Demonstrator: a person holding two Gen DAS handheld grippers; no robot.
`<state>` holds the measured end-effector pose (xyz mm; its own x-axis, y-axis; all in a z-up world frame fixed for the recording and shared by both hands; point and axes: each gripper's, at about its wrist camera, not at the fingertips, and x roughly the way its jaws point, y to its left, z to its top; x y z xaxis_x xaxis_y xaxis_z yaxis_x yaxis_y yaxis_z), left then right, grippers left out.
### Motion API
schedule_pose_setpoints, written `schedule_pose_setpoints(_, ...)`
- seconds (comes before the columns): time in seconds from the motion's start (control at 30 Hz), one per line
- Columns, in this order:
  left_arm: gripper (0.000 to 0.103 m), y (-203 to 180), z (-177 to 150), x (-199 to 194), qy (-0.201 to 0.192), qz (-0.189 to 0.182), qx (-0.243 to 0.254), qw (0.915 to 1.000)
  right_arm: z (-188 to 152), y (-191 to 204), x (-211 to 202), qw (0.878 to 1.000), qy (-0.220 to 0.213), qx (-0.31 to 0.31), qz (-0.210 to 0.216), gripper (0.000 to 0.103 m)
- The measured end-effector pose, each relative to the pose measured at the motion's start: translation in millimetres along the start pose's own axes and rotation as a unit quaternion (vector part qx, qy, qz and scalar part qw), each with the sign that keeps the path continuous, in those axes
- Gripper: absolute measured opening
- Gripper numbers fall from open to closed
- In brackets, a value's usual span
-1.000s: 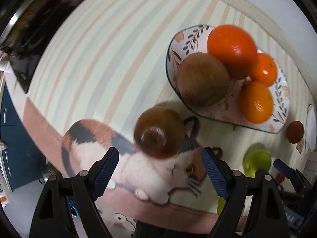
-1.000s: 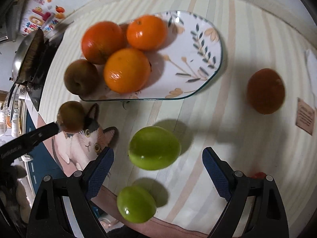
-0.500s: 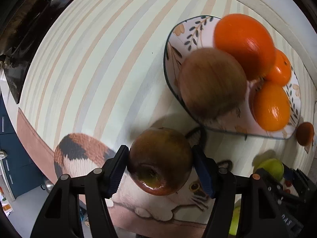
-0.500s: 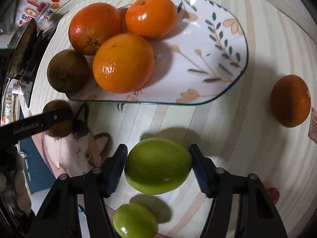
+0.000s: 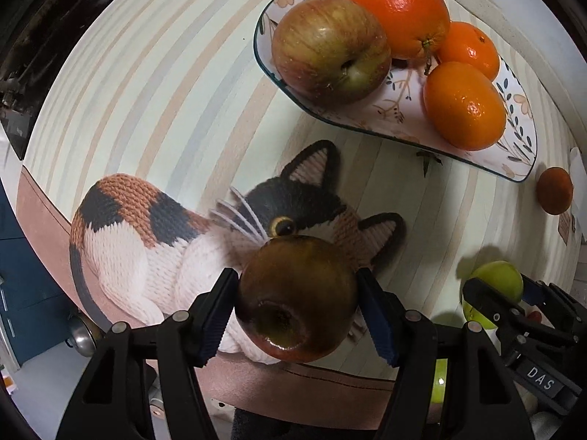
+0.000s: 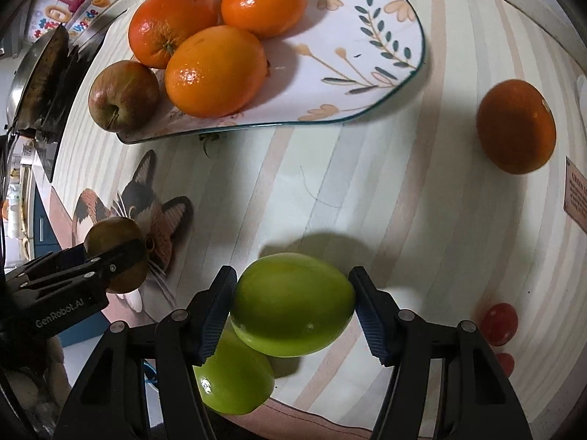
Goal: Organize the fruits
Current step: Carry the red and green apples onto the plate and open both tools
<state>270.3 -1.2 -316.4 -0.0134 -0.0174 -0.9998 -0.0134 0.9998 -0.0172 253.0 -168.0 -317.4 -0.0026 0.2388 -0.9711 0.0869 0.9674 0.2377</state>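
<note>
fruits are what this is about, and two of them are in hand at once. nearest, the left gripper pinches a dark reddish apple between its blue pads, blossom end facing the camera, held above the cat picture on the striped tablecloth. the right gripper is clamped on a green fruit, with a second green fruit lying just beneath and behind it; whether the held one is fully clear of the cloth is hard to say, though its shadow falls apart from it. a small red tomato sits near the right finger. farther out, one loose orange rests alone on the cloth, well apart from the rest. farthest, the leaf-patterned plate carries a streaked apple at its left end and three oranges bunched beside it, the right half bare. i judge this the carry step: both fruits gripped, neither placed. next, each needs lifting over the rim and setting down gently, the green one onto the bare half, the apple beside its twin without knocking the pile.
</note>
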Motion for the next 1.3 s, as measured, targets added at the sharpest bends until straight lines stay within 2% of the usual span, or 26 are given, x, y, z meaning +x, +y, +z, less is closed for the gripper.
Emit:
schedule_pose_setpoints(0.1,0.063,-2,-5,-3,-0.002,-0.001,0.002,1.0,1,-2,-2,1.0,-0.007,-0.002,-0.004,0.066)
schedule_pose_setpoints(0.2,0.063,-6,14,-16,-0.011,-0.013,0.0,0.9999,-2,-1,-6,1.0,-0.016,0.001,0.0,0.066)
schedule_pose_setpoints(0.4,0.063,-7,33,-86,-0.061,-0.068,-0.008,0.9958,10,-11,-50,0.998,-0.052,0.025,0.036,0.066)
schedule_pose_setpoints(0.47,0.063,-7,53,-114,-0.084,-0.082,-0.005,0.993,22,-12,-67,0.996,-0.069,0.03,0.046,0.066)
schedule_pose_setpoints(0.6,0.063,6,109,-135,-0.099,-0.093,-0.013,0.9907,58,-19,-89,0.993,-0.099,0.039,0.053,0.066)
schedule_pose_setpoints(0.7,0.063,15,151,-125,-0.089,-0.078,-0.023,0.9926,88,-24,-90,0.992,-0.113,0.038,0.033,0.066)
schedule_pose_setpoints(0.87,0.063,29,204,-79,-0.022,-0.081,-0.04,0.9957,122,-30,-69,0.994,-0.102,0.035,0.01,0.066)
schedule_pose_setpoints(1.07,0.063,34,218,-35,0.035,-0.091,-0.052,0.9939,140,-28,-45,0.996,-0.086,0.026,-0.009,0.066)
schedule_pose_setpoints(1.3,0.064,31,220,-30,0.029,-0.086,-0.049,0.9947,151,-27,-34,0.996,-0.089,0.028,-0.013,0.066)
